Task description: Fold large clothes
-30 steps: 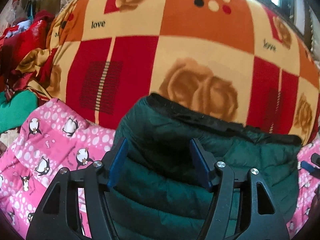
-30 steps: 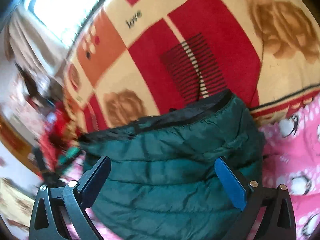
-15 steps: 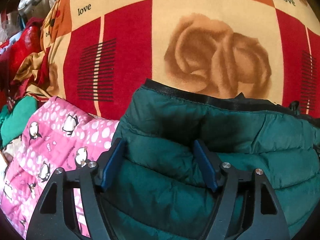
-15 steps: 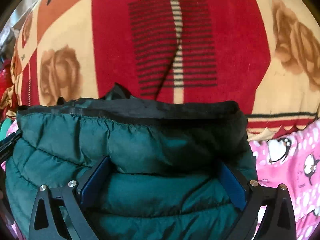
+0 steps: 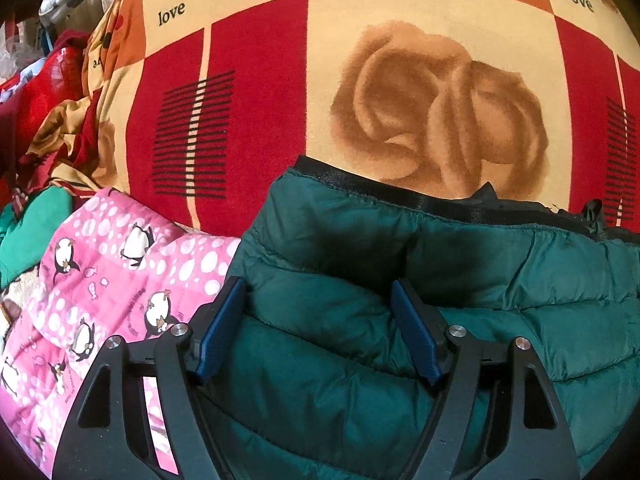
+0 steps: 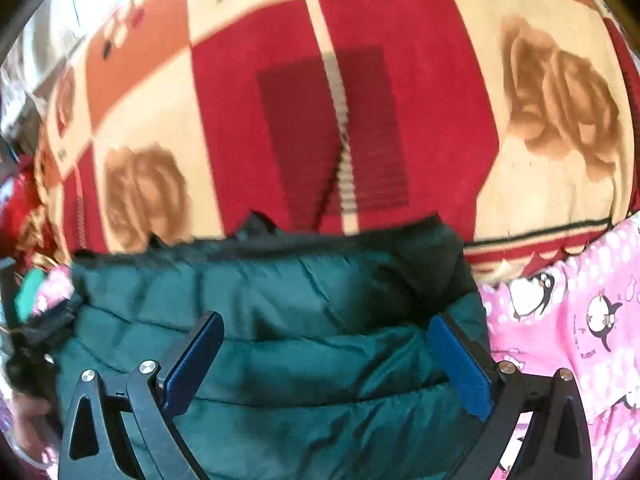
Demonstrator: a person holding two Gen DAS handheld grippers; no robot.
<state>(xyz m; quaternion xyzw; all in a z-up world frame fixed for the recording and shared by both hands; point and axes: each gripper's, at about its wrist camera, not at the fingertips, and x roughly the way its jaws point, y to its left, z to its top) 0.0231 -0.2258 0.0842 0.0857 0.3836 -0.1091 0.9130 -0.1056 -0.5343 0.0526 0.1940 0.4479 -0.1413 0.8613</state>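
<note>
One item in hand's reach: dark green quilted puffer jacket (image 5: 420, 320), lying on a bed covered by a red, orange and cream rose-print blanket (image 5: 420, 92), with a pink penguin-print quilt (image 5: 120, 280) spread under its near part and showing on both sides.

Handling, as I judge it: light for its bulk, soft and springy, padding that compresses under a pinch and puffs back. Shell looks smooth and glossy, so likely slippery; a shallow nip on a single layer may slide off. Not fragile. Black trimmed edge (image 5: 400, 196) runs along the far side, toward the blanket; this bound edge, or a deep bite over a quilted ridge near a corner, looks like the surest hold.

Position relative to my jaws:
- My left gripper (image 5: 320, 320): jaws stand well apart, over the jacket's left part; padded fabric bulges up between them, but the blue pads (image 5: 220, 324) do not press on it. Nothing held.
- My right gripper (image 6: 324, 356): jaws wide apart, over the jacket's right part, near its right edge beside the pink quilt. Fabric lies between and below them, unpinched. This view is blurred, so fine contact is uncertain.
</note>
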